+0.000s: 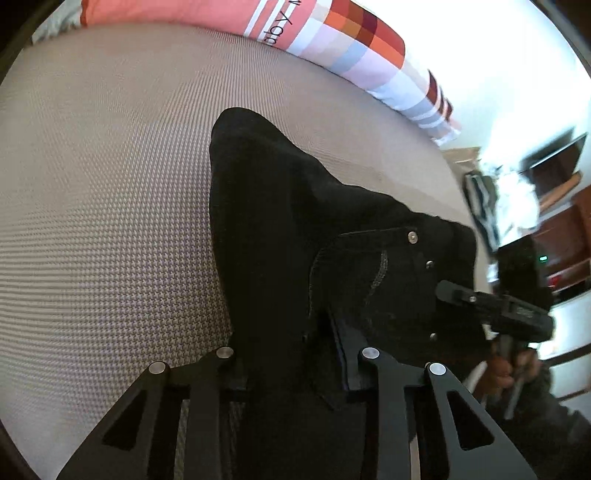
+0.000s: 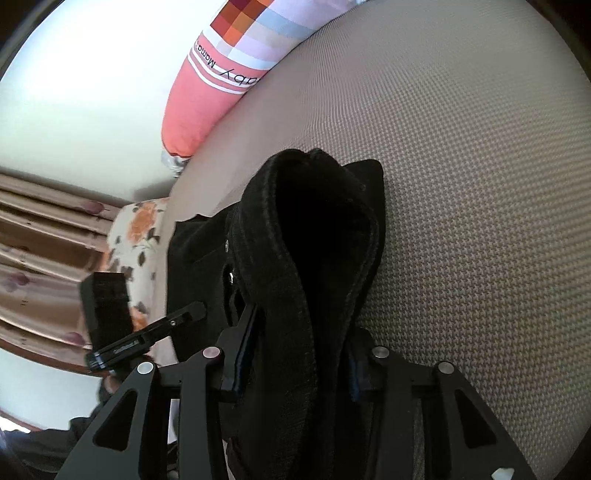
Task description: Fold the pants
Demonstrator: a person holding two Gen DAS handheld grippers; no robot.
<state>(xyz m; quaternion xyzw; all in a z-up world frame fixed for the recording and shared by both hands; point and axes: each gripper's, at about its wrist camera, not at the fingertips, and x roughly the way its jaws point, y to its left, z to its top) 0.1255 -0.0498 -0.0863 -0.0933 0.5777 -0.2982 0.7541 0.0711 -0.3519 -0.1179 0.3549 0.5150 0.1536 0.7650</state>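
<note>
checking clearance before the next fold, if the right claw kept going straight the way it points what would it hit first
The black pants themselves: the right claw is already shut on their waistband. Past that bunched cloth lies the houndstooth bed cover, though depth is hard to judge.

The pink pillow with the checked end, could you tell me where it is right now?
The pink pillow lies along the bed's far edge, beyond the black pants, in both wrist views.

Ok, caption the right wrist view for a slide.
Right gripper shut on the waistband of black pants, above a houndstooth bed cover; left gripper alongside.
</note>
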